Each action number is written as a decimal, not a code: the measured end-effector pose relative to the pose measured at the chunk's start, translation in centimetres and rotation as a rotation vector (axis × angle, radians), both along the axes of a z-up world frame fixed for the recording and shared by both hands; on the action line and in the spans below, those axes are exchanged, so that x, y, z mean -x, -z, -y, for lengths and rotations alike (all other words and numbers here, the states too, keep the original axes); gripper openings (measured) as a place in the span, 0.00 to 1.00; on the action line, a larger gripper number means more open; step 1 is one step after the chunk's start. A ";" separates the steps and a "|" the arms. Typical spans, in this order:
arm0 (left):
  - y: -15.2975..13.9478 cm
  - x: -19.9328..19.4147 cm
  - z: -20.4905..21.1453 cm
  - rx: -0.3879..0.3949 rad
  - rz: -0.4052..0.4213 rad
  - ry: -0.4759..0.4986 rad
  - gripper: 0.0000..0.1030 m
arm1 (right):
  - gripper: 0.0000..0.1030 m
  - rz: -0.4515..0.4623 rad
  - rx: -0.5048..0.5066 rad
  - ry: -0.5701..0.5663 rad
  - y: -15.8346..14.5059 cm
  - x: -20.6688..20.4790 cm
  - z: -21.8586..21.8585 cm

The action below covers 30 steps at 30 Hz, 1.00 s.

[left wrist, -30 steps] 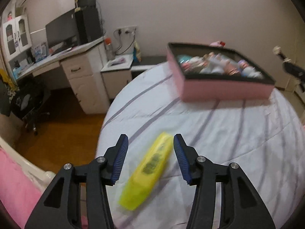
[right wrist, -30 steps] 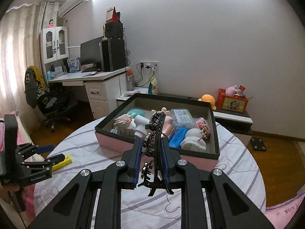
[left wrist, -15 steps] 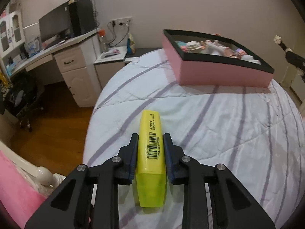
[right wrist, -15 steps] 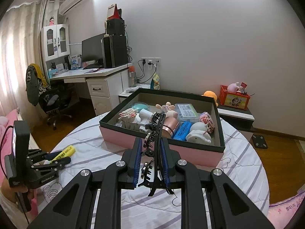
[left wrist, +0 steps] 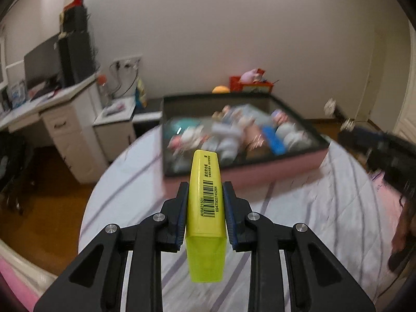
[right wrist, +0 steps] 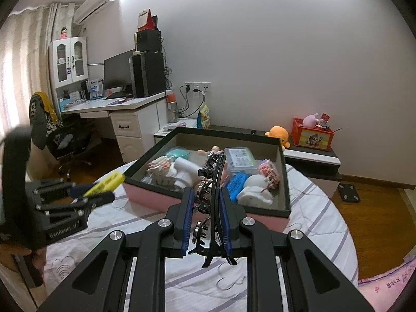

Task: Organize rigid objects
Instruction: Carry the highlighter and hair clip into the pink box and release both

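Observation:
My left gripper (left wrist: 205,189) is shut on a yellow highlighter (left wrist: 206,208) with a barcode label, held in the air above the striped bed cover and pointing at the pink box (left wrist: 249,174). The highlighter also shows in the right wrist view (right wrist: 106,182), just left of the box. My right gripper (right wrist: 206,197) is shut on a black hair claw clip (right wrist: 212,200), held in front of the box (right wrist: 260,219). The box holds several small toys and bottles.
The round bed cover (right wrist: 312,234) carries the box. A white desk with a monitor (right wrist: 122,114) and a chair stand at the left. A low cabinet (right wrist: 312,161) with an orange plush and a red crate stands behind the box.
My left gripper closed on the highlighter, lifted it off the cover and moved it toward the box. My right gripper still holds the clip and came closer to the box.

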<state>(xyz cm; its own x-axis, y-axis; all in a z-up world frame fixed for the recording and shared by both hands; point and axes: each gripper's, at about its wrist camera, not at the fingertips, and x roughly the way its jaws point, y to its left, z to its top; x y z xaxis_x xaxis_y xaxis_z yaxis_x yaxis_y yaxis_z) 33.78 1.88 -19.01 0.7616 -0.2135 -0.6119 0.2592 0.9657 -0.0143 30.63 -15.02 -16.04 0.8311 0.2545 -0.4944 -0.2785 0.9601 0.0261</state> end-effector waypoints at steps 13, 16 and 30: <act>-1.3 -11.8 6.9 -0.118 -0.049 0.075 0.25 | 0.19 -0.085 0.050 0.030 0.9 -10.1 1.3; -0.2 -14.6 7.7 -0.151 -0.086 0.056 0.25 | 0.19 -0.132 0.047 0.043 1.6 -12.6 1.5; 0.2 -16.5 7.1 -0.167 -0.086 -0.034 0.87 | 0.71 -0.209 -0.032 0.058 2.3 -14.9 2.7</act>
<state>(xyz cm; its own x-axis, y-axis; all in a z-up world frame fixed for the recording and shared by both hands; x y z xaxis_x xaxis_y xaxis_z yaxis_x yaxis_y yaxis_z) 50.27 -5.18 -19.22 0.7097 -0.0784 -0.7001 0.2308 0.9648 0.1259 45.55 -17.67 -18.37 0.7252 0.2276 -0.6498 -0.2085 0.9721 0.1078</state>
